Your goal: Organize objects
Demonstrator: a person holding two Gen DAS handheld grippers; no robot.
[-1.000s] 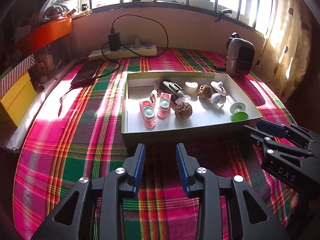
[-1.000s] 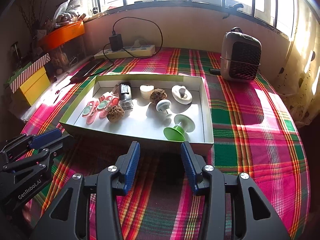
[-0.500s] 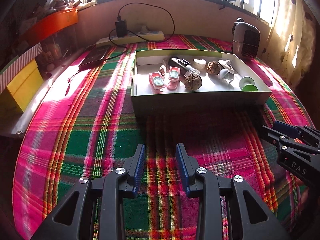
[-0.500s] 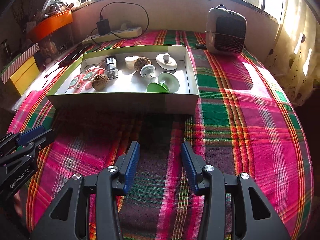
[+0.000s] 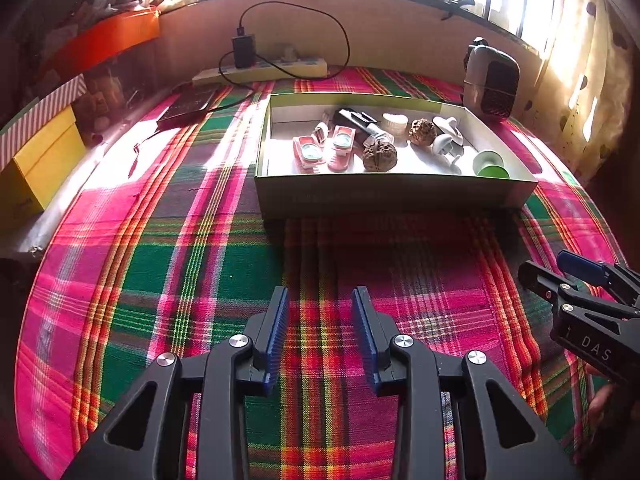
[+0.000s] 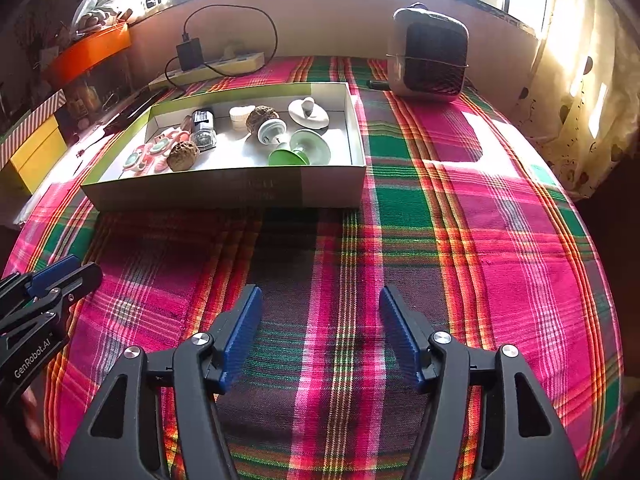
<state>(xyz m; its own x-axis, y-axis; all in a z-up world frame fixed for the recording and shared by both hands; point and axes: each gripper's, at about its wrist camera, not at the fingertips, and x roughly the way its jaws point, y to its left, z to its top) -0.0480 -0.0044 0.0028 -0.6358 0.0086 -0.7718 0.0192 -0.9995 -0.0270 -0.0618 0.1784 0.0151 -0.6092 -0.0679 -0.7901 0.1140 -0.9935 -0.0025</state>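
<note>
A shallow cardboard box (image 5: 392, 196) (image 6: 224, 192) stands on the plaid cloth and holds several small items: two pink cases (image 5: 324, 148), a walnut (image 5: 379, 156) (image 6: 183, 156), a second walnut (image 5: 422, 131), a black cylinder (image 5: 358, 120), white knobs (image 6: 308, 112) and a green spool (image 5: 490, 165) (image 6: 298, 153). My left gripper (image 5: 320, 300) hovers over bare cloth well short of the box, open, nothing between its pads. My right gripper (image 6: 320, 300) is also short of the box; its jaws are opening wide with nothing between them.
A small heater (image 6: 430, 54) stands beyond the box at the right. A power strip (image 5: 260, 70) with a charger and cable lies by the wall. A yellow box (image 5: 36, 160) and an orange tray (image 5: 108, 38) sit at the left. A curtain (image 6: 580, 120) hangs at the right.
Both grippers drew back from the box, which now sits farther off. The right gripper's jaws spread much wider; the left's stayed the same.
</note>
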